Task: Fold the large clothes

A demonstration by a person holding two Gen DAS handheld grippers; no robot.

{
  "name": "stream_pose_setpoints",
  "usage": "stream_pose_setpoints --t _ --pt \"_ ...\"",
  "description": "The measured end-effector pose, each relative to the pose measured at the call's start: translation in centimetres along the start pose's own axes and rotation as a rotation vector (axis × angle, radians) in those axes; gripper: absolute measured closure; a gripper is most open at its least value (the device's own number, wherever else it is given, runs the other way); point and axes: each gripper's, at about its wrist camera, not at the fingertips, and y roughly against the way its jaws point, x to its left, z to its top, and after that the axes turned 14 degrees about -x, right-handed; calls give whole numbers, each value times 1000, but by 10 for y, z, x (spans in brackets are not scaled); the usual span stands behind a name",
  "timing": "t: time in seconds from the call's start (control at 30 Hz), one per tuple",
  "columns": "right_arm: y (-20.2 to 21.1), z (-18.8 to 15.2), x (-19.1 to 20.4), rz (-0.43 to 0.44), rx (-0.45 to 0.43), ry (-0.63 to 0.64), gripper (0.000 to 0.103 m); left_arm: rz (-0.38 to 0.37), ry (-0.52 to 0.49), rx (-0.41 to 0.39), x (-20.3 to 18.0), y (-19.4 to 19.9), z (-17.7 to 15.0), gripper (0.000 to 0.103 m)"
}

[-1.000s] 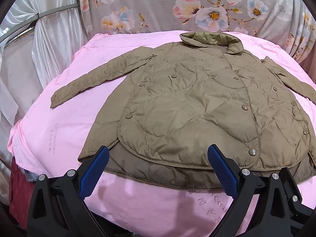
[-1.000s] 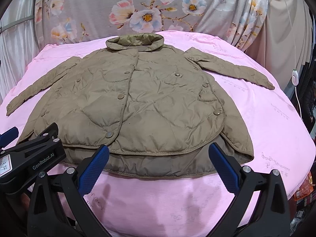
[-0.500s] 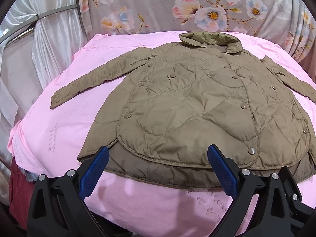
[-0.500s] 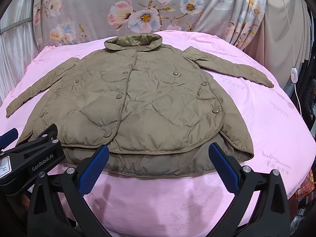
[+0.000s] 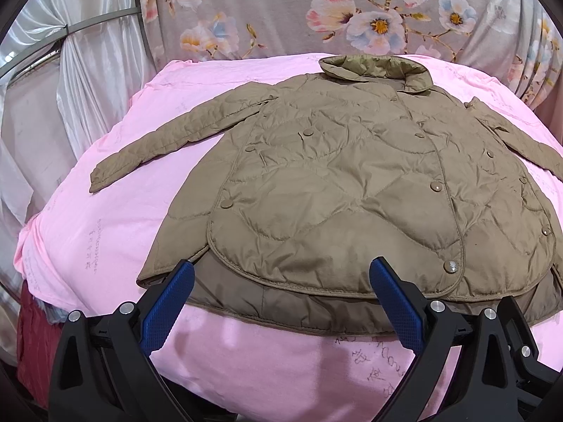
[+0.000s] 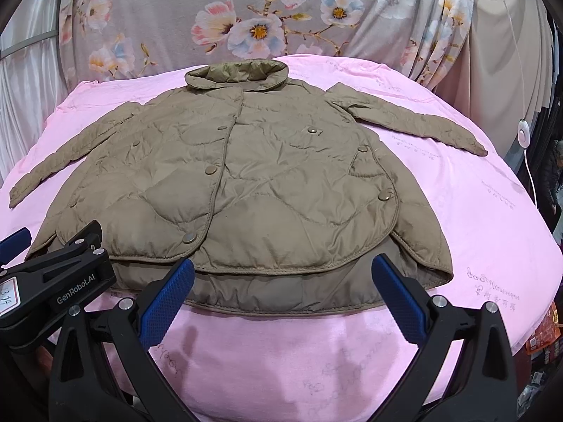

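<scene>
A tan quilted jacket [image 5: 345,190] lies flat and buttoned on a pink sheet [image 5: 105,232], collar at the far side, both sleeves spread outward. It also shows in the right wrist view [image 6: 267,190]. My left gripper [image 5: 281,302] is open and empty, hovering just in front of the jacket's near hem, toward its left part. My right gripper [image 6: 281,302] is open and empty in front of the hem's middle. The left gripper's body [image 6: 52,281] shows at the lower left of the right wrist view.
A grey floral curtain [image 6: 253,17] hangs behind the bed. White drapes [image 5: 70,70] stand at the left. A white cord with a switch [image 6: 523,133] hangs at the right. The pink sheet [image 6: 492,211] drops off at the right edge.
Both grippers have drifted very slightly; the jacket has not moved and both grippers stay open.
</scene>
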Motion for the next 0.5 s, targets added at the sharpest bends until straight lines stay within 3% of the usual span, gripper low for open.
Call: stream_pose_setpoints --t 0.3,0.5 --pt "-9 -3 -7 33 8 11 5 -22 0 -5 -1 -1 -1 5" --pt "-19 16 -43 59 -37 -58 5 -18 18 -35 1 -6 15 5"
